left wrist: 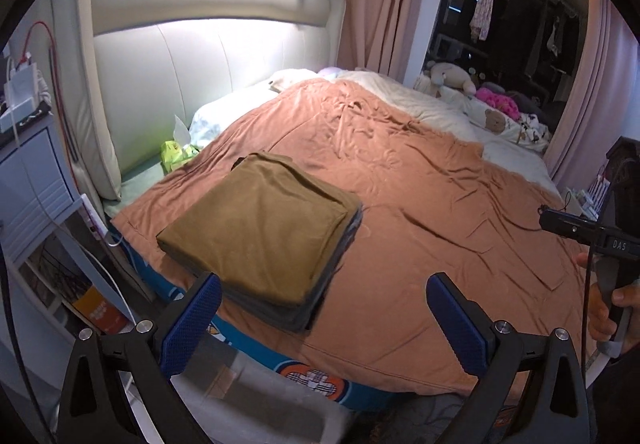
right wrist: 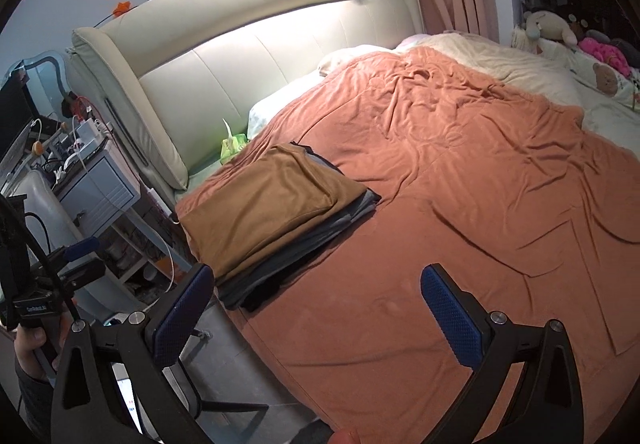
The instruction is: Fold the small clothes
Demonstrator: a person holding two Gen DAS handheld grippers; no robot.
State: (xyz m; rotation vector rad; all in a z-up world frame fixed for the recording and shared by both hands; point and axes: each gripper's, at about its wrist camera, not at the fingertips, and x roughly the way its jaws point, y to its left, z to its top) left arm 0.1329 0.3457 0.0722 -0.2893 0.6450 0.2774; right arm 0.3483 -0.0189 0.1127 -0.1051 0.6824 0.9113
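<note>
Tongs apart, clothes stack flat

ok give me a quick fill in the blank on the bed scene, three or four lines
1. The top folded garment of the stack of folded clothes is ____ in colour.
2. The stack rests on the rust-orange bedspread near the ____ corner nearest the nightstand.
3. Both blue-padded grippers, left gripper and right gripper, hold ____.

Missing: brown; bed's; nothing

Lit cream headboard, rust bedspread, pink curtains, dark window.
</note>
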